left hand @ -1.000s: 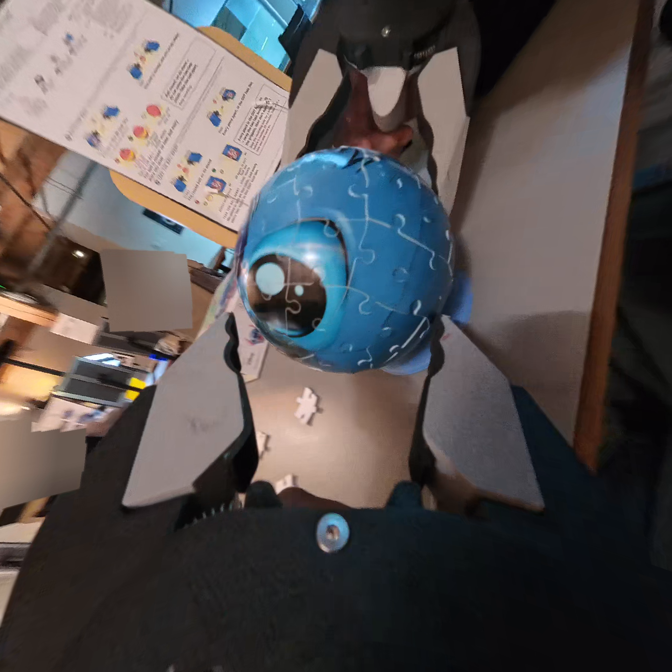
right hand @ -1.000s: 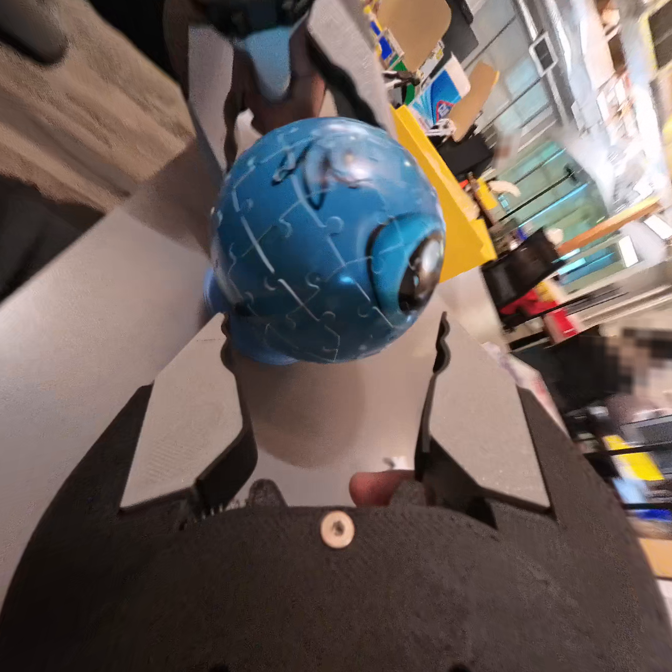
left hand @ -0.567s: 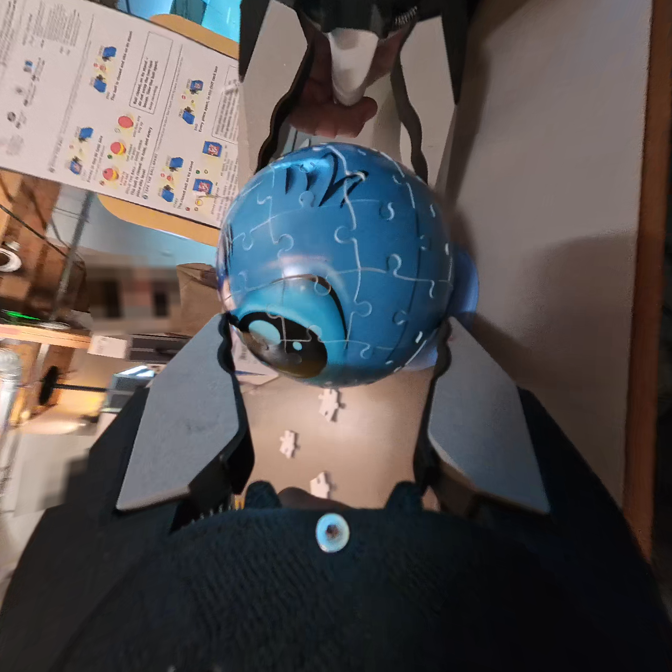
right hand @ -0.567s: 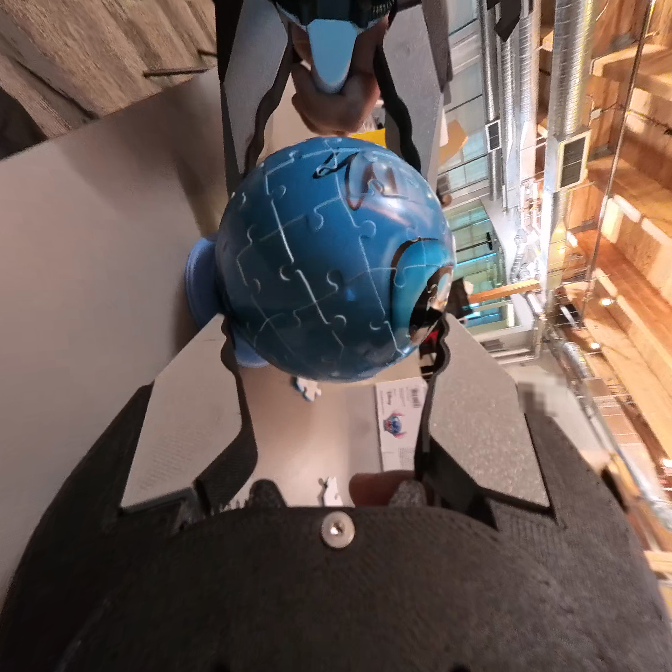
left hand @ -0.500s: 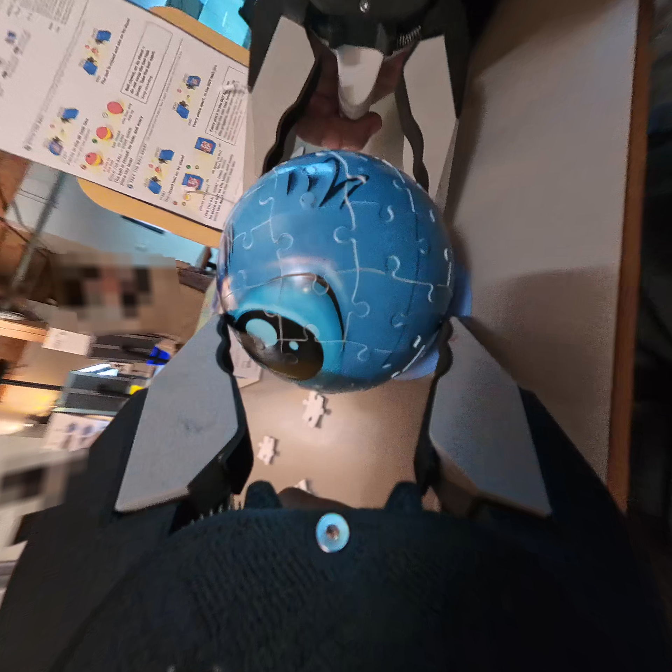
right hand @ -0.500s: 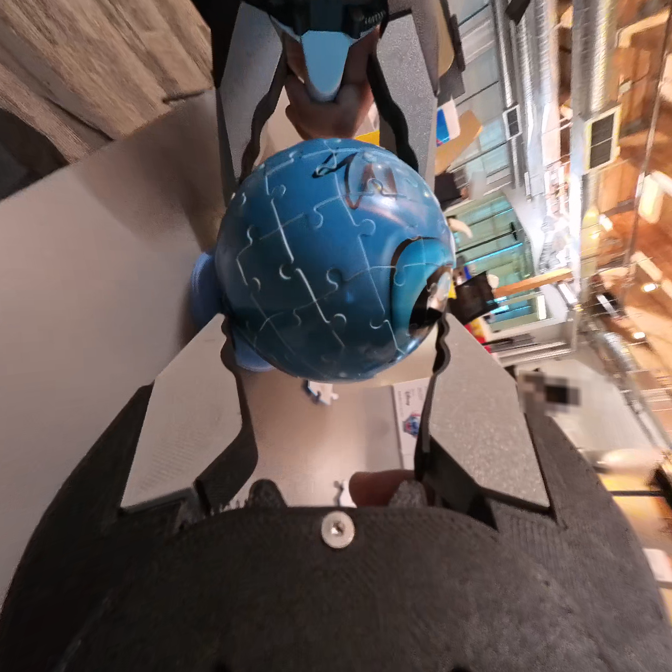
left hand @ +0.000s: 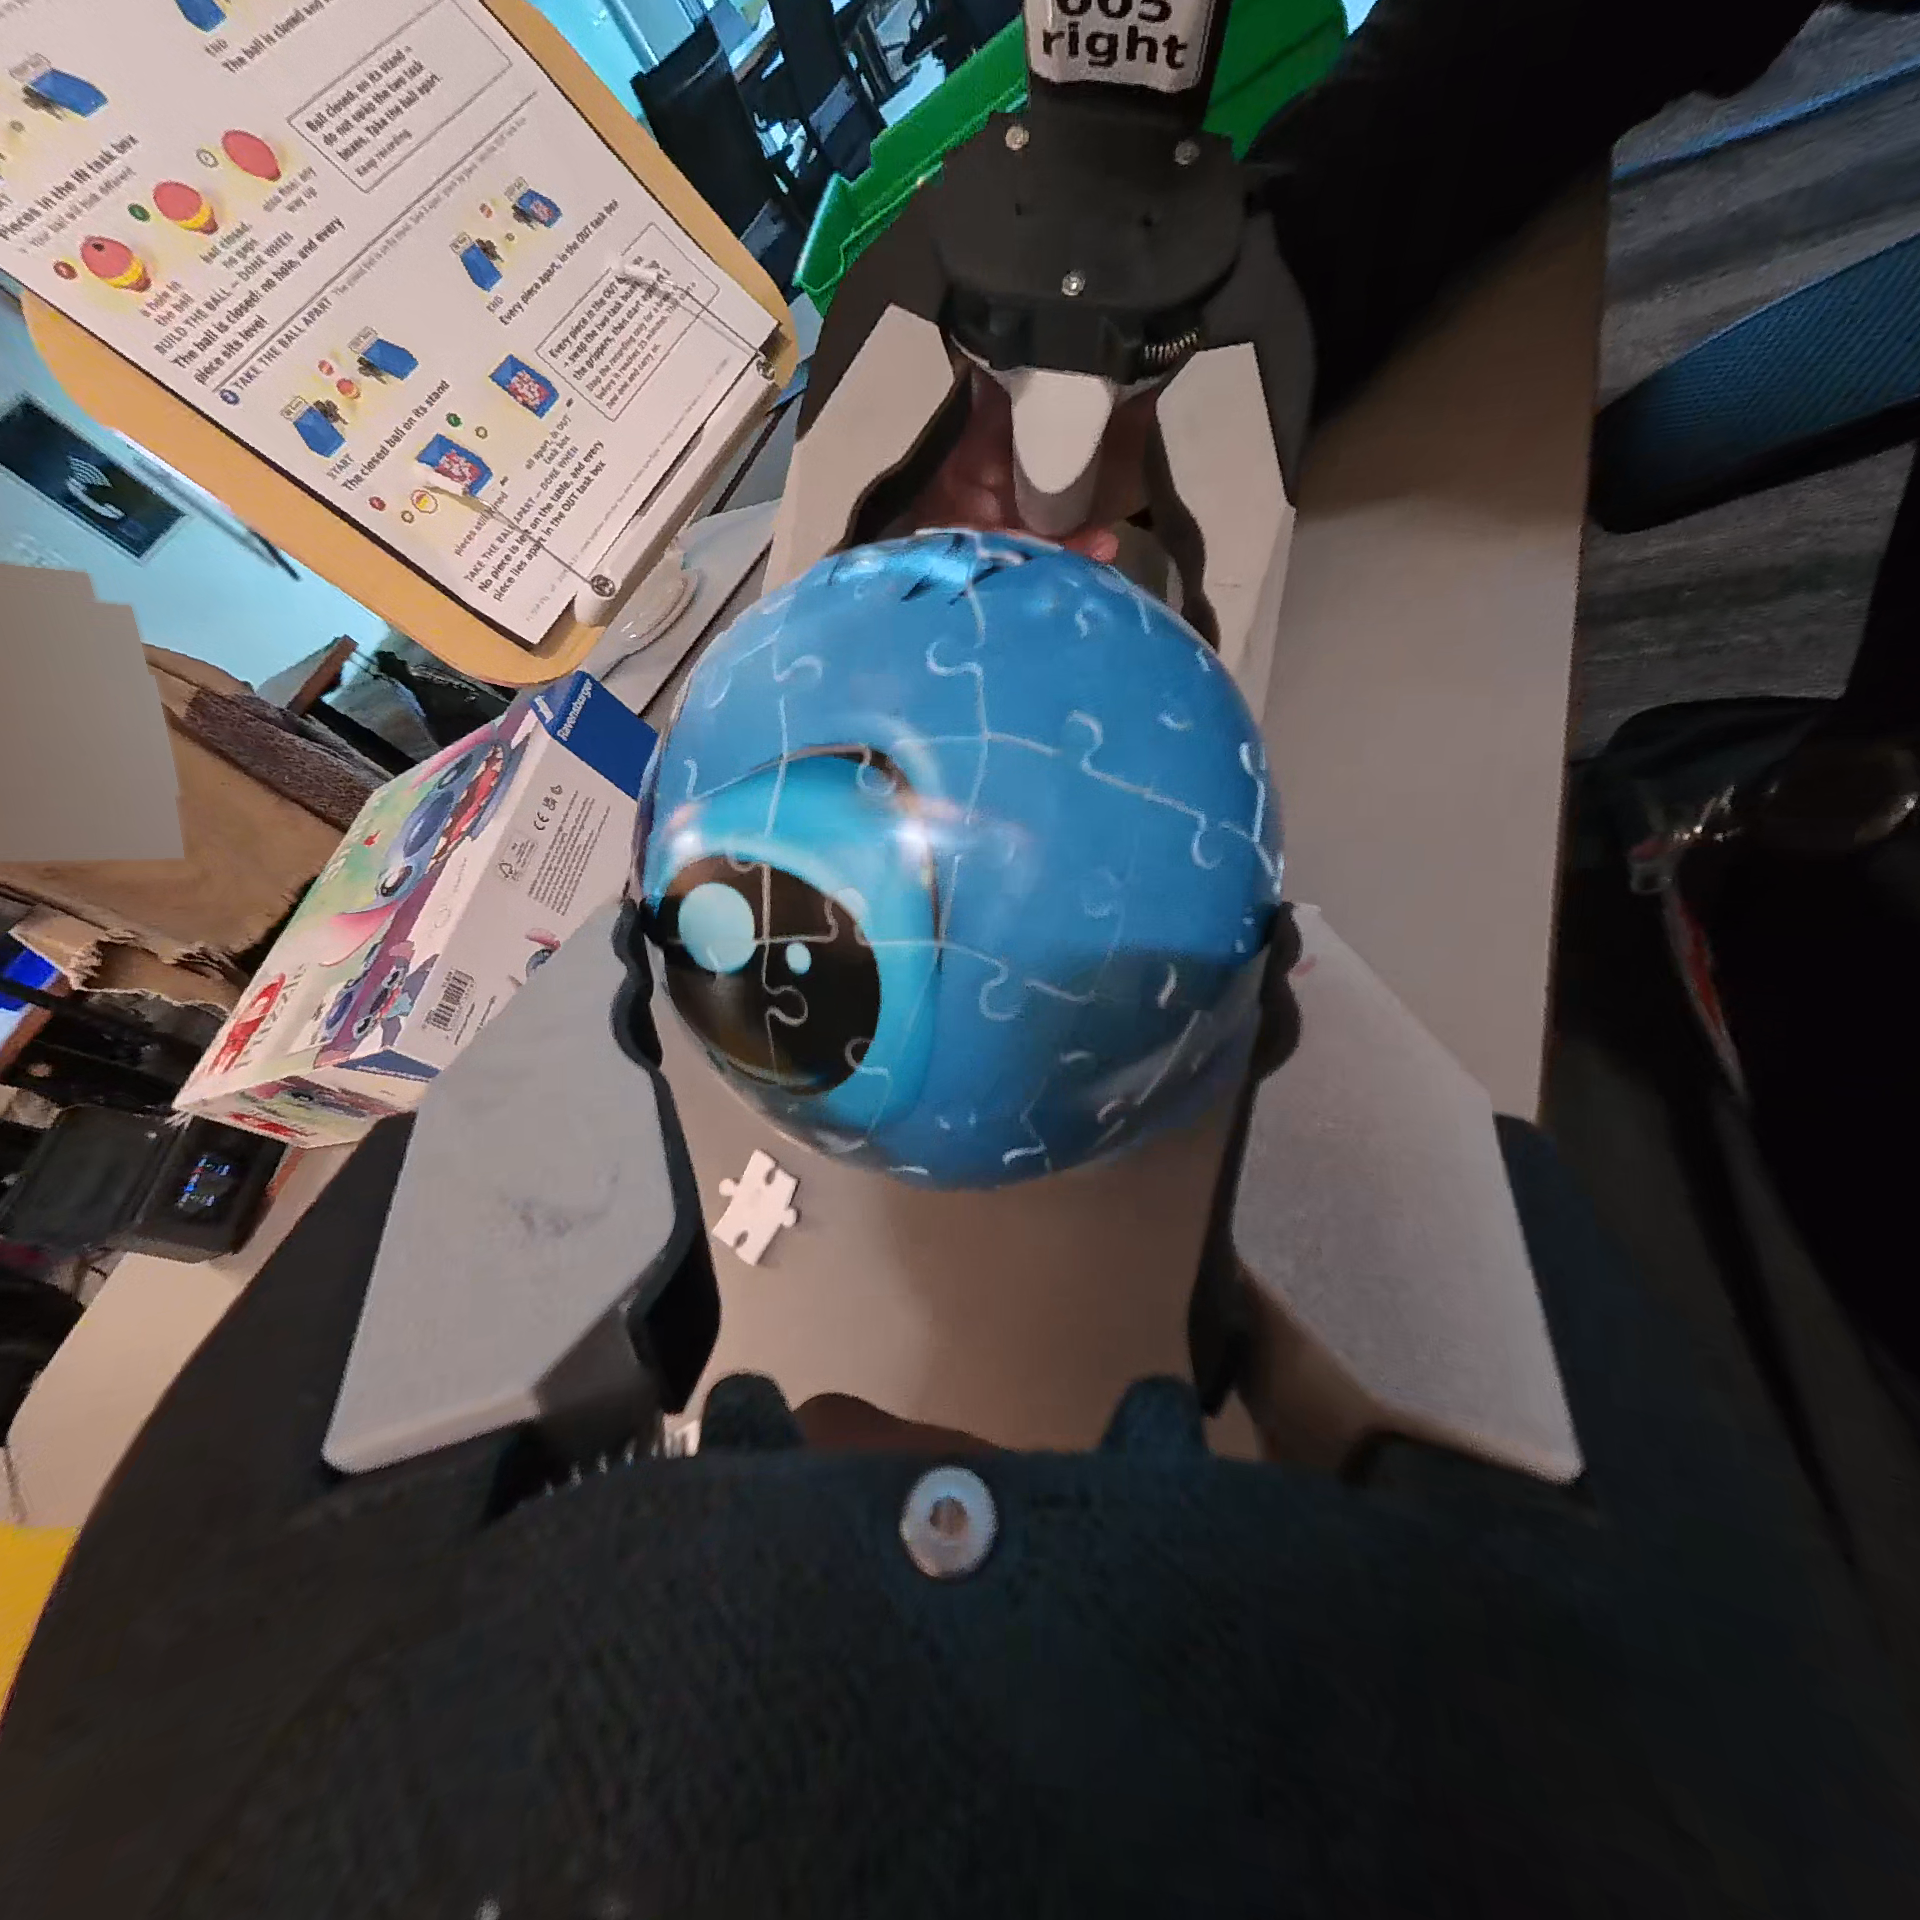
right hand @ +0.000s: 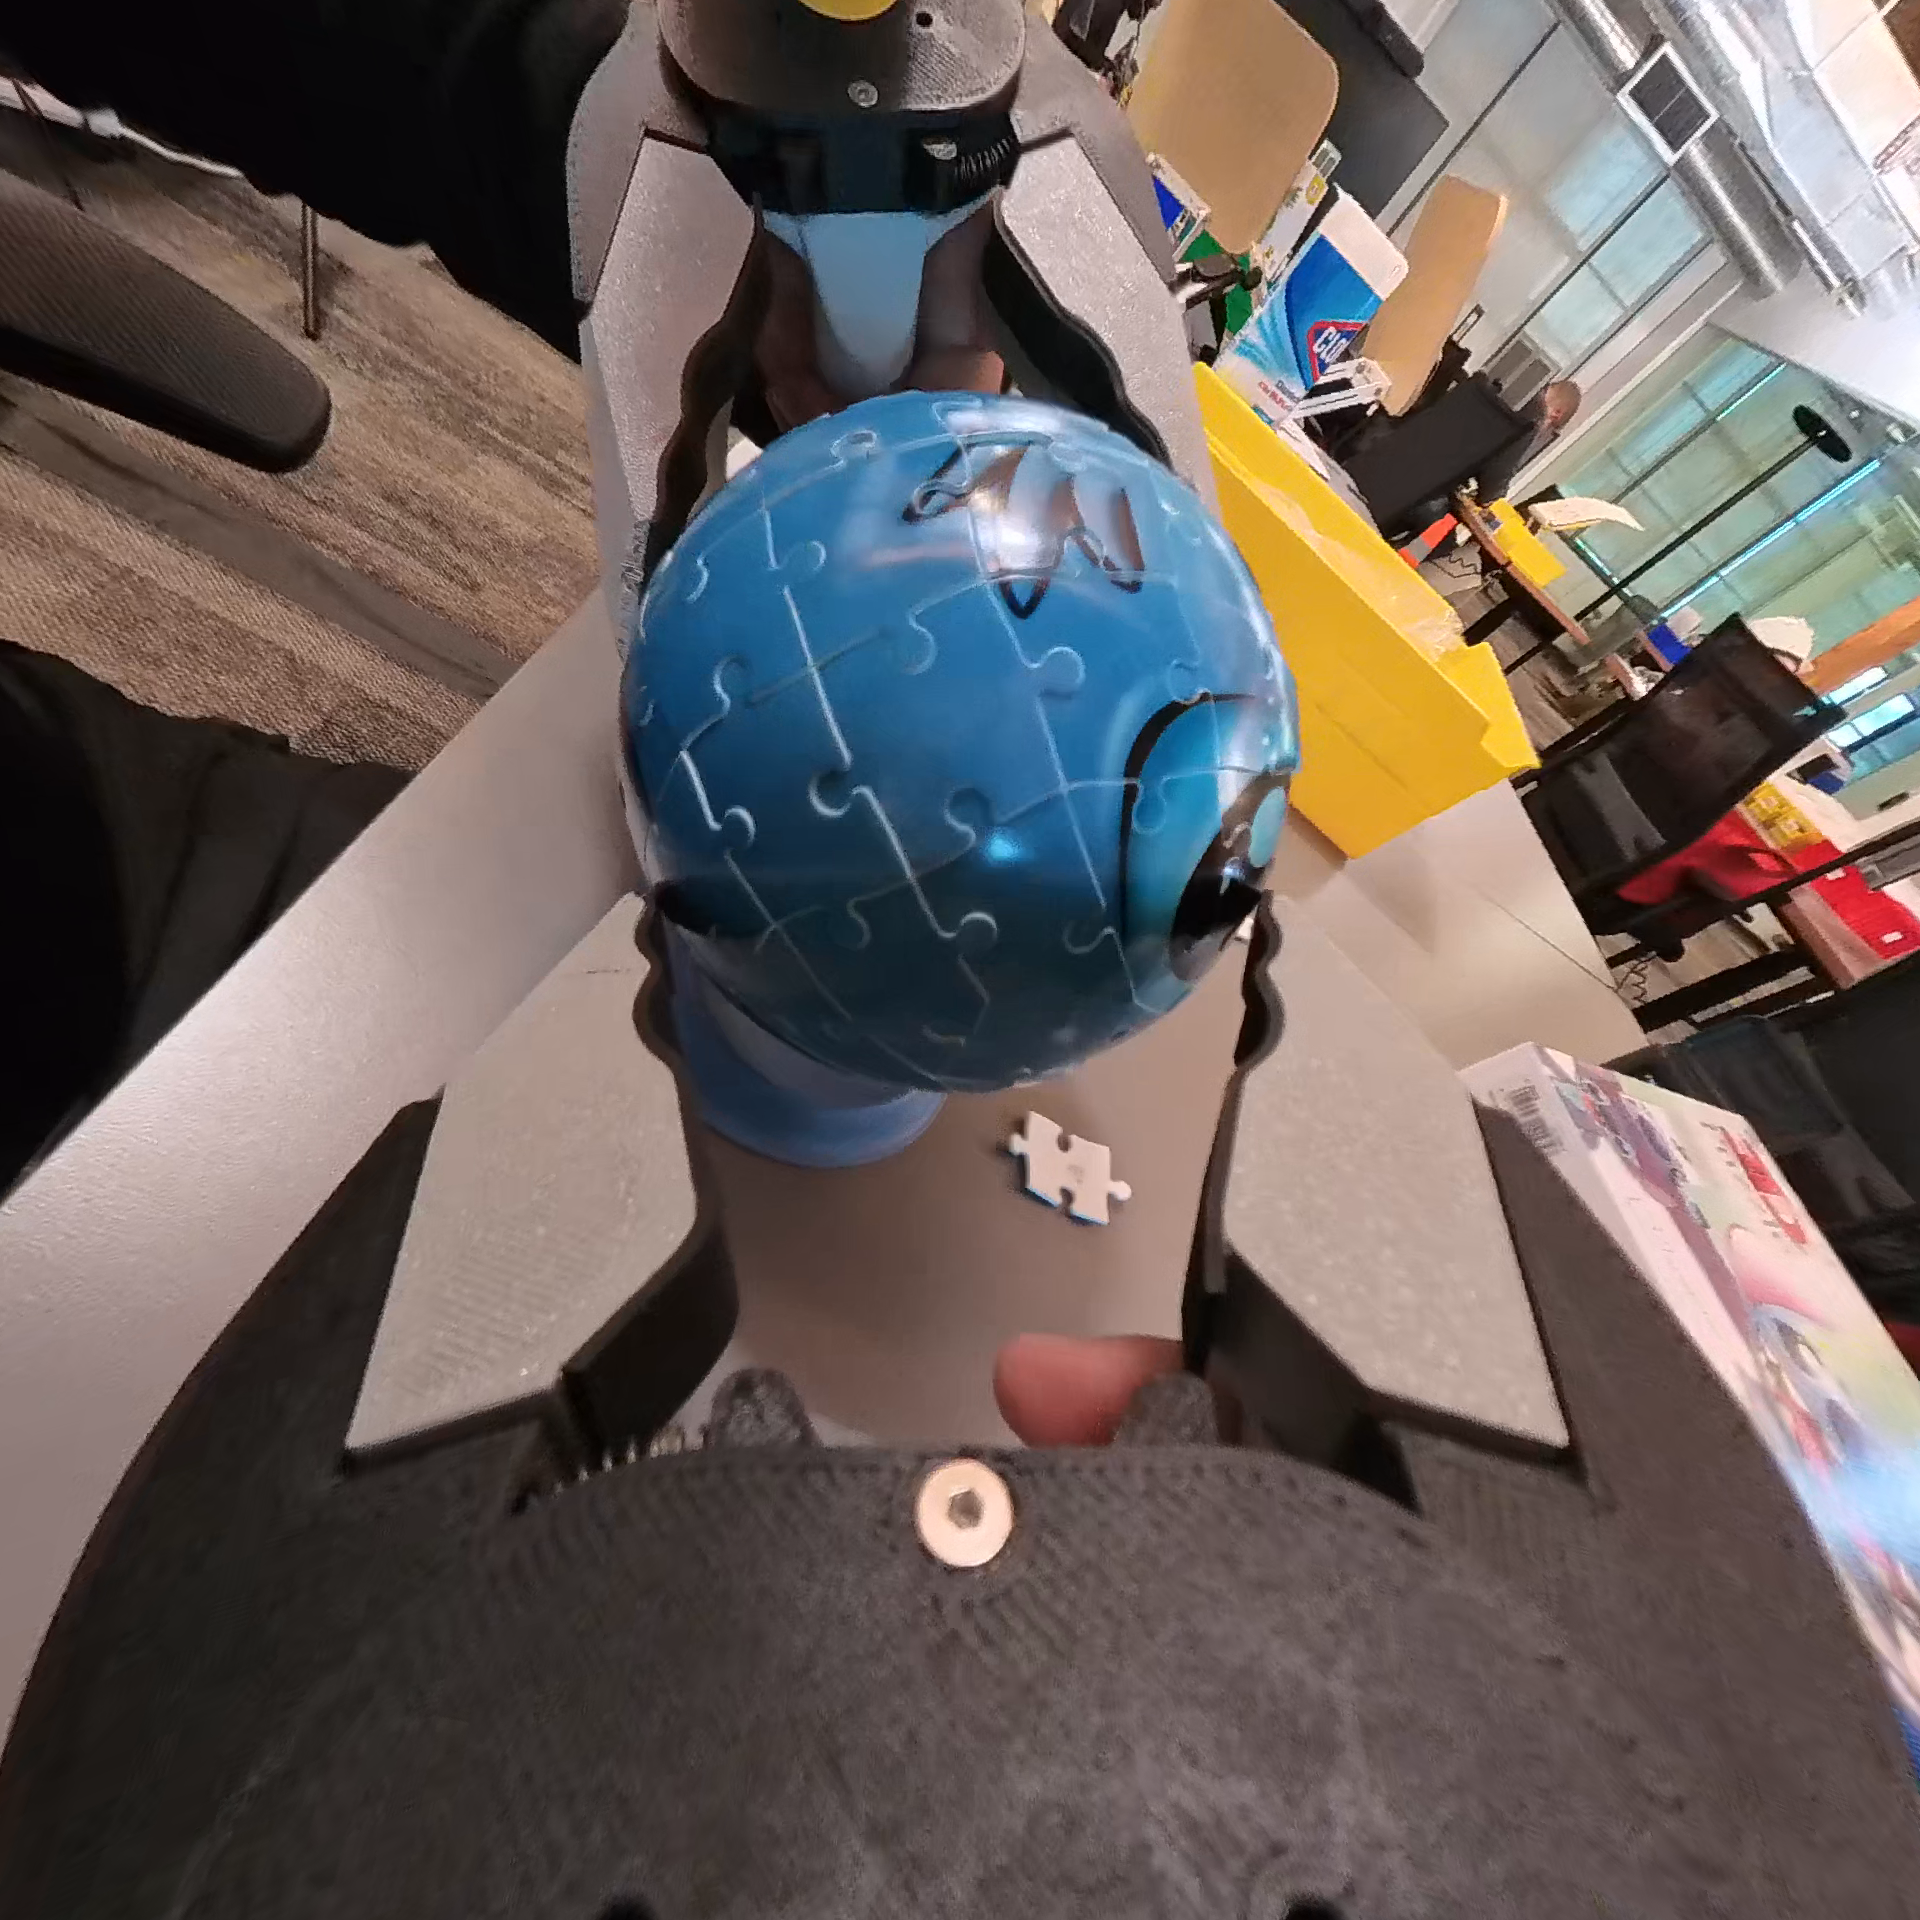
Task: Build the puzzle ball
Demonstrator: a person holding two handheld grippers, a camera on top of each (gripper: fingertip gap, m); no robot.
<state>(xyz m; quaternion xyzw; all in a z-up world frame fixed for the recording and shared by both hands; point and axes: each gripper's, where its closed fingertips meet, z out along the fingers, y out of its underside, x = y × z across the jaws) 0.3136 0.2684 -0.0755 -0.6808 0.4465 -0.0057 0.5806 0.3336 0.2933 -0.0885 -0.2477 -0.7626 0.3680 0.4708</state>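
Now left gripper [left hand: 951, 977] and right gripper [right hand: 951, 971] both pinching puzzle ball [left hand: 956, 862]; I fear oversqueeze popping pieces; loose piece [left hand: 758, 1205] unplaced on table [left hand: 1423, 665].

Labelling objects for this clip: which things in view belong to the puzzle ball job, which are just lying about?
Job:
- puzzle ball, held by the left gripper and right gripper
- loose puzzle piece on the table
- blue stand

Lying about:
- puzzle box
- instruction sheet
- yellow bin
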